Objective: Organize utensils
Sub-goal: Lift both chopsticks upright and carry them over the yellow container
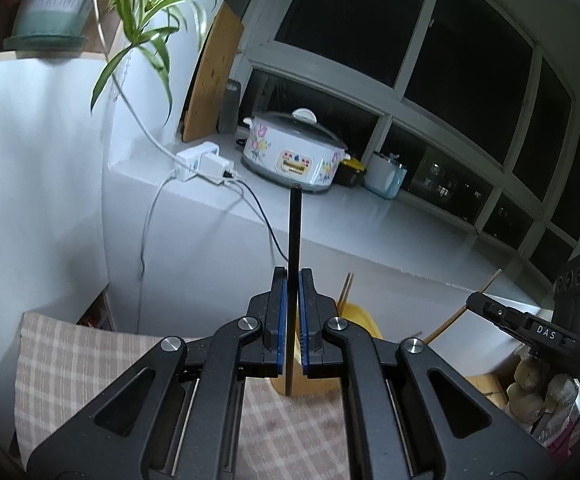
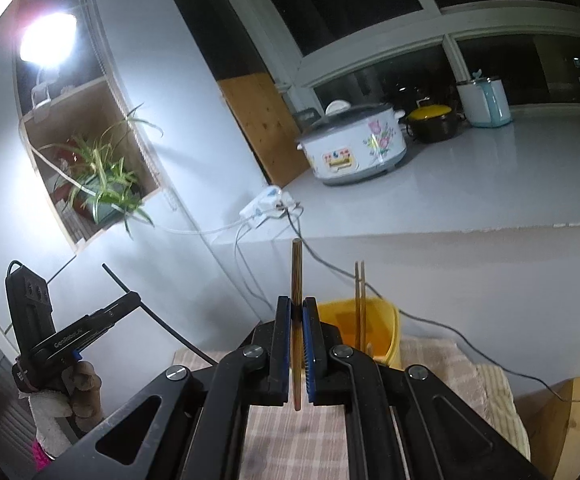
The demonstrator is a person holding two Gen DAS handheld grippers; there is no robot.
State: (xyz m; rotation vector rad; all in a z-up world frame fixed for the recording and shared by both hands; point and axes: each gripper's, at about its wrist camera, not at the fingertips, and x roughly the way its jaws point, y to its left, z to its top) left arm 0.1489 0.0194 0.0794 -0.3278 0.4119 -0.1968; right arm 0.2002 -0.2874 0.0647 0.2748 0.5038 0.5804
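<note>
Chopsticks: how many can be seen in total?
4: a black chopstick in the left gripper, a brown wooden chopstick in the right gripper, two thin wooden chopsticks standing in the yellow plastic holder. More may be hidden inside.

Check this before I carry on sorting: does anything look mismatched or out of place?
Yes: the left gripper clamps a black chopstick, the right gripper a brown wooden chopstick, so they make no pair. The yellow holder on the checked cloth already holds two wooden chopsticks, upright.
</note>
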